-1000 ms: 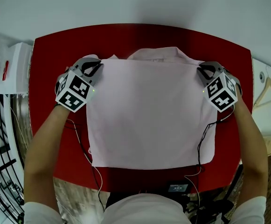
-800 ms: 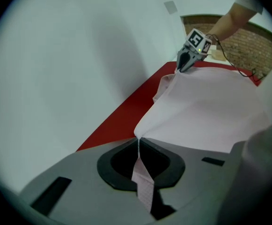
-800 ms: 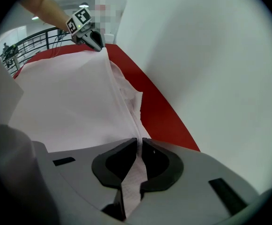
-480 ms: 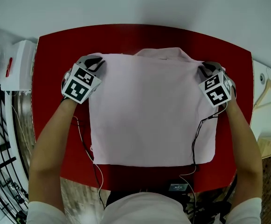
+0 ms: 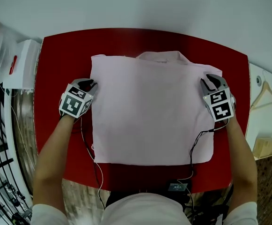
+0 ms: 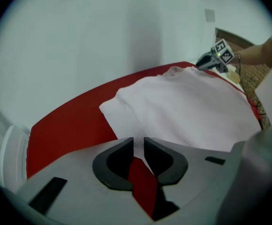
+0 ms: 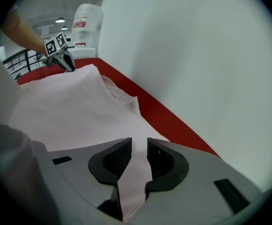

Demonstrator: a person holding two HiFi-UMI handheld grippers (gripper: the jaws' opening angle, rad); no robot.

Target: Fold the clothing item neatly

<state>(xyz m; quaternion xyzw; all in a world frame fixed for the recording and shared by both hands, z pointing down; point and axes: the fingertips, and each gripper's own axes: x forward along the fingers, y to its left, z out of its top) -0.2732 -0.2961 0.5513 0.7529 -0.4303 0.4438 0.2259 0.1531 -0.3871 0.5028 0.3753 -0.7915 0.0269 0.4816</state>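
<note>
**Ana:** Cloth in the slot of the right hand-held gripper (image 7: 139,144), is it gripped?

**Ben:** No. Its jaws have just been opening, and the edge of the pink shirt (image 5: 150,111) lies loose between them. The left hand-held gripper (image 6: 139,142) has also just been opening. It shows a narrow gap, with only the shirt's side hem at its tips and the red table (image 5: 61,55) below.

**Ana:** And beyond them?

**Ben:** The shirt lies flat on the table between the two, with its collar at the edge farther from both.

**Ana:** How will it handle?

**Ben:** Light, thin and limp, I'd judge, so it will sag and crease wherever it isn't held. I'd pinch all layers at the hem, at matching points just ahead of each hand-held gripper, so the fold line stays straight.
</note>
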